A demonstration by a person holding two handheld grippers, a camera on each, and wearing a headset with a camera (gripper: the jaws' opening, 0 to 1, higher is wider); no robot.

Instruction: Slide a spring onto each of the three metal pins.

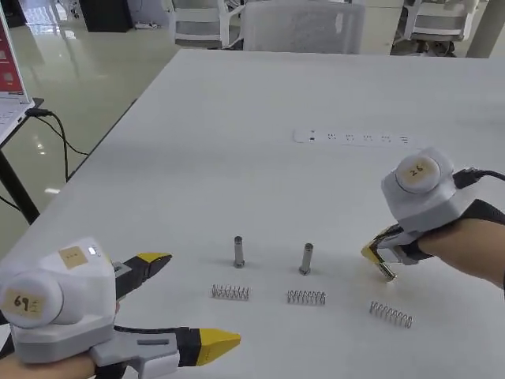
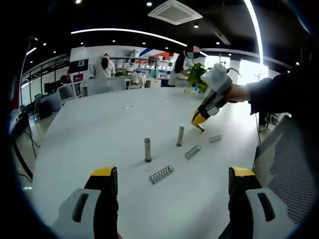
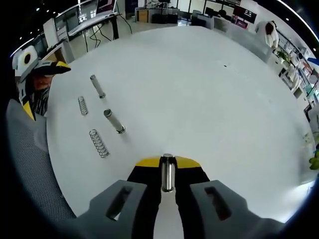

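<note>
— Counting finished pins first: how many carry a spring?

— None that I can see. All three springs lie flat on the table (image 1: pixel 237 118) in a row along the near side: the left spring (image 1: pixel 230 292), the middle spring (image 1: pixel 306 297) and the right spring (image 1: pixel 390 313).

— And the pins?

— Two stand upright just beyond that row, both bare. The left pin (image 1: pixel 238 251) is behind the left spring and the middle pin (image 1: pixel 306 258) is behind the middle spring. The third pin (image 3: pixel 168 173) is clamped between the jaws of the right tool (image 1: pixel 380 257), with its end poking out past the yellow tips.

— Is that one touching the table?

— I can't tell. In the head view it hangs tilted, low over the table on the right, and the right spring lies just to its near side. It looks about in line with the two standing pins.

— So how far along is the job?

— At the very start, I'd judge. The held pin probably has to be stood up, or threaded while held, and then all three springs have to go on.

— What about the other side?

— The left tool (image 1: pixel 185 300) hovers at the near left, jaws wide apart and holding nothing. In the left gripper view the left spring lies a little ahead, between the lines of the two jaws. The left pin stands just beyond it.

— Anything else around?

— A white power strip (image 1: pixel 351 137) lies far back, well apart from the work.
</note>
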